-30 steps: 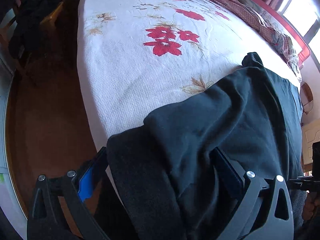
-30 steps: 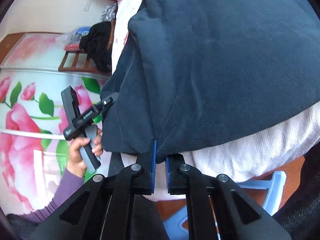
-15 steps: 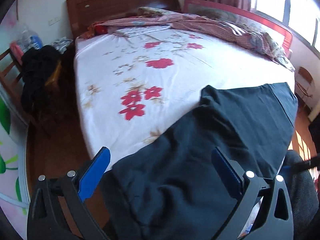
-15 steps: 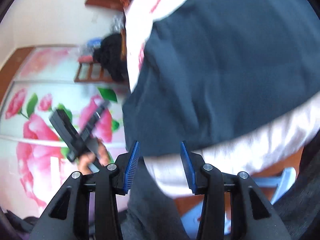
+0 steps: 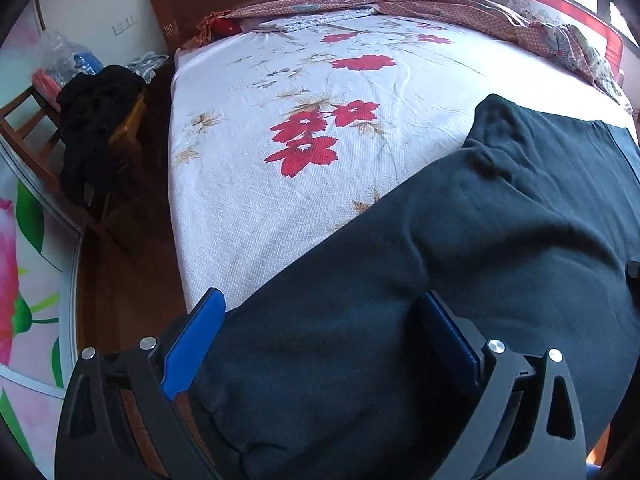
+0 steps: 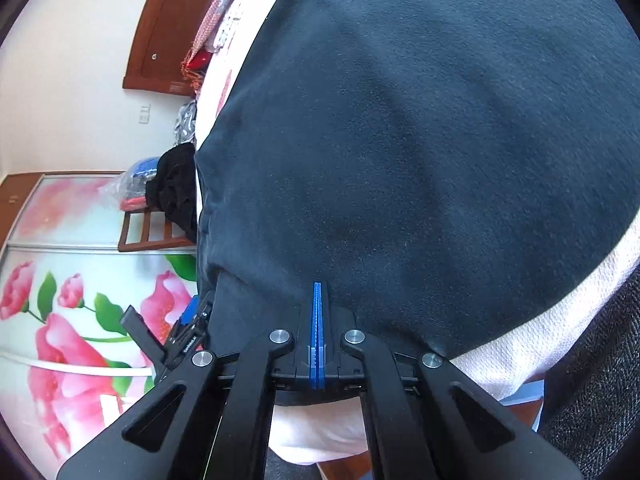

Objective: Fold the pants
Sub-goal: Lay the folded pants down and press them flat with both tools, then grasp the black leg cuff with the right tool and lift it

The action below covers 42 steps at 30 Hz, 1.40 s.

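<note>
Pants (image 5: 460, 264) lie along the bed's (image 5: 248, 184) near edge. Left gripper (image 5: 320, 332) straddles the cloth, jaws wide; right gripper (image 6: 317, 312) pinches the hem. Close left squarely before lifting together.

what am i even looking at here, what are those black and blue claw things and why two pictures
Those are two hand-held grippers, one in each of a person's hands, each carrying a fisheye camera that looks along its fingers. One picture comes from the left gripper, whose blue fingers are spread wide around a bunched end of dark pants. The other comes from the right gripper, whose fingers are pressed together at the pants' edge. The pants lie on a bed with a floral sheet. A wooden chair with dark clothes stands beside it.
</note>
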### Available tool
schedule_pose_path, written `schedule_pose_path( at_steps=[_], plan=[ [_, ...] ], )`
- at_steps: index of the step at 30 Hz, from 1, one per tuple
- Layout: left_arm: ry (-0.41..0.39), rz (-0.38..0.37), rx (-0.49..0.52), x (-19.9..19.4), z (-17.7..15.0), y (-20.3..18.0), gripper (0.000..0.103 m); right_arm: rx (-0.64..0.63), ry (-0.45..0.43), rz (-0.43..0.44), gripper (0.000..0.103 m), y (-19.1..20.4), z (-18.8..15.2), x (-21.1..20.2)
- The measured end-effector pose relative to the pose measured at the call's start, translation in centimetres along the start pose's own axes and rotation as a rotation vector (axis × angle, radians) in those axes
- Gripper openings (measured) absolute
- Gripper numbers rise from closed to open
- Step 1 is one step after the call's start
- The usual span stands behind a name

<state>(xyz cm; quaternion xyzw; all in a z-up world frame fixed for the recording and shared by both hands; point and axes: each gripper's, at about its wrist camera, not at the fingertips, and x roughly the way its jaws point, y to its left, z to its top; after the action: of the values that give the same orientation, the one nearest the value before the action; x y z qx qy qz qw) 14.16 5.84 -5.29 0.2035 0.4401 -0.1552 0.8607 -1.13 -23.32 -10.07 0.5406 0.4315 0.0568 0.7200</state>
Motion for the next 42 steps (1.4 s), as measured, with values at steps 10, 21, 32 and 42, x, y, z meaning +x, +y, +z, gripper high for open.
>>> schedule_pose_path(
  at_steps=[10,21,32,42],
  plan=[
    [-0.109,-0.130,0.084,-8.4,2.5,-6.1,0.099,-0.093,-0.070,0.093,0.035,0.8,1.4,-3.6],
    [0.055,-0.352,0.343,-4.7,-3.9,-13.4,0.098,-0.100,-0.083,0.007,0.041,-0.8,2.5,-4.2],
    [-0.008,-0.178,0.310,-4.9,1.4,-13.4,0.101,-0.111,-0.076,0.091,0.069,-3.6,3.3,-7.7],
    [0.043,-0.218,0.105,-1.3,0.3,-10.4,0.101,0.096,-0.709,-0.110,0.069,-15.7,12.1,-30.8]
  ],
)
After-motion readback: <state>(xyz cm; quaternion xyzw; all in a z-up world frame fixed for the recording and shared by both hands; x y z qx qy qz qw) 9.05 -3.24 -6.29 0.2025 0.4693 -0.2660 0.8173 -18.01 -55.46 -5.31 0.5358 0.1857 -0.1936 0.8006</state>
